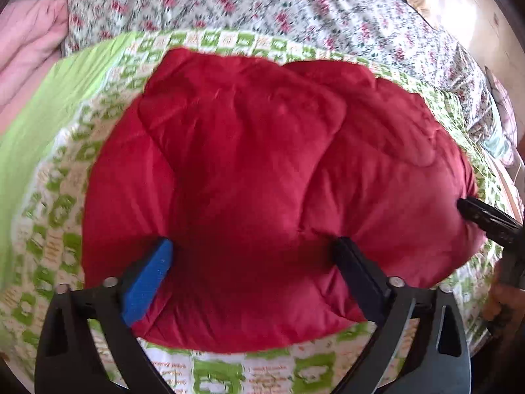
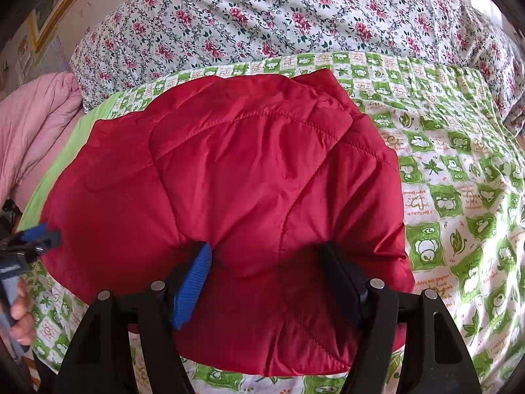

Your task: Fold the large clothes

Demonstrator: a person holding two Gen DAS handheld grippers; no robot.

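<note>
A red quilted puffer jacket [image 1: 262, 164] lies bunched and folded on a green-and-white patterned sheet [image 1: 59, 203]. My left gripper [image 1: 256, 246] has its jaws wide apart, pressing into the jacket's near edge, with thick padding bulging between the blue finger and the black finger. My right gripper [image 2: 267, 252] stands the same way on the jacket [image 2: 246, 170], jaws apart with fabric between them. The right gripper's tip shows in the left wrist view [image 1: 485, 216] at the jacket's right edge. The left gripper shows in the right wrist view [image 2: 32, 239] at the jacket's left edge.
A floral quilt [image 2: 279, 16] is heaped behind the jacket. A pink blanket [image 2: 32, 124] lies at the left. The patterned sheet [image 2: 459, 180] stretches bare to the right. A bare hand [image 2: 19, 315] holds the left gripper's handle.
</note>
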